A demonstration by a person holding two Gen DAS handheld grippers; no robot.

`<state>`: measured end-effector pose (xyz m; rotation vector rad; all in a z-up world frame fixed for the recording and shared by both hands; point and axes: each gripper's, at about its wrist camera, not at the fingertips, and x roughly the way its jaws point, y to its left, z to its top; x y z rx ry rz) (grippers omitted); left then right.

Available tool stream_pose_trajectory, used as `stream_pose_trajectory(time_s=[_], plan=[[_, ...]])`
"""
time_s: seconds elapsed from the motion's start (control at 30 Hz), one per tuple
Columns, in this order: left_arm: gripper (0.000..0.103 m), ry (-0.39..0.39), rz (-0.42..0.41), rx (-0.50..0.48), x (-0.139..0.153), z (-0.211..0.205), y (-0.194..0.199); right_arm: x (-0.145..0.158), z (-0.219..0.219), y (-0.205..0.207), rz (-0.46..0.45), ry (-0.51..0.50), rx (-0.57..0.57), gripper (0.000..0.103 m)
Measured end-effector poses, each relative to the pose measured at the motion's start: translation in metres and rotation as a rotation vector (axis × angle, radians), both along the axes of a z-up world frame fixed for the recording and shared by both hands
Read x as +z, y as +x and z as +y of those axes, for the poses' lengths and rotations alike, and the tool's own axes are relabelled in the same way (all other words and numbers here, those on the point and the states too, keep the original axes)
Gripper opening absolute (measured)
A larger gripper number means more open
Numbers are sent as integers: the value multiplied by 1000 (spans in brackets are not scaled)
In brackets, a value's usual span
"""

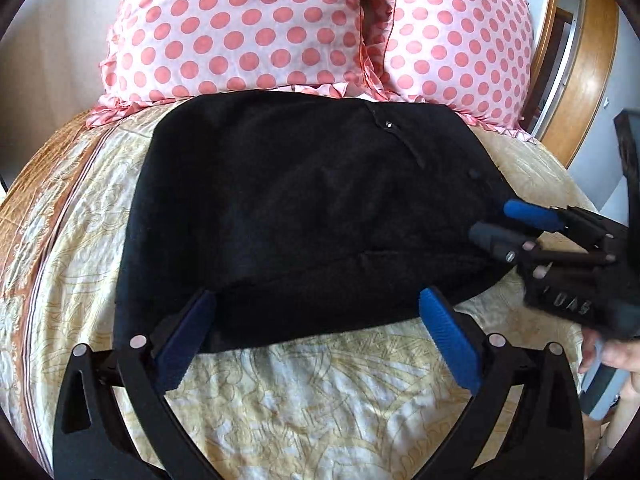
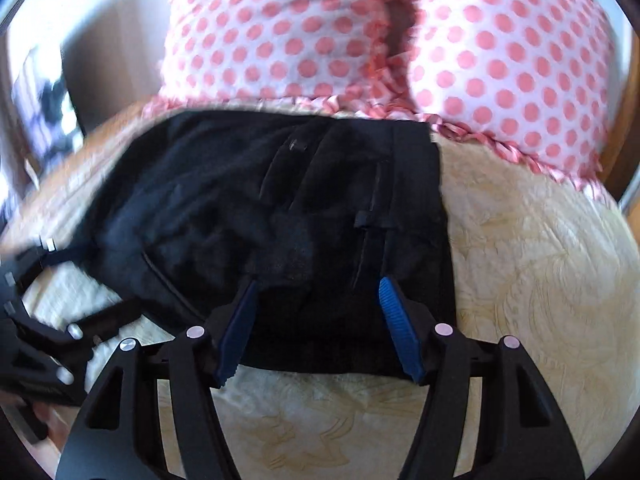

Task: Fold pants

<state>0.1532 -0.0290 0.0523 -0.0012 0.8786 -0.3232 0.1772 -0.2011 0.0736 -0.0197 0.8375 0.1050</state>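
Lying folded mid-frame on a cream bedspread [image 1: 320,400], below spotted pillows [image 1: 240,32], are black pants [image 1: 300,208]. The left gripper [image 1: 316,336] and right gripper [image 2: 316,324] both gape, holding nothing. Judged risk: pads snagging the near edge could undo the fold.

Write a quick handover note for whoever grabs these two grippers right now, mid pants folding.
Left gripper: open, holding nothing, at the near edge of the pants.
Right gripper: open, holding nothing, over the pants' near right part.
Pants: black, folded into a compact bundle on the bedspread, just in front of the polka-dot pillows.
Done: folds appear made and released.
Left: check edges; smooth or fold once more if needed.
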Motion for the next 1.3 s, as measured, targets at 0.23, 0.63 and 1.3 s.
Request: stream_pose_trajectory(time_s=[0.23, 0.63, 1.3], plan=[[101, -32, -66, 71, 13, 41, -53, 4, -4, -59, -65, 161, -75, 99], [101, 18, -50, 111, -8, 62, -75, -26, 16, -79, -37, 80, -171, 99], [101, 103, -125, 162, -19, 51, -80, -37, 32, -81, -78, -43, -185, 102]])
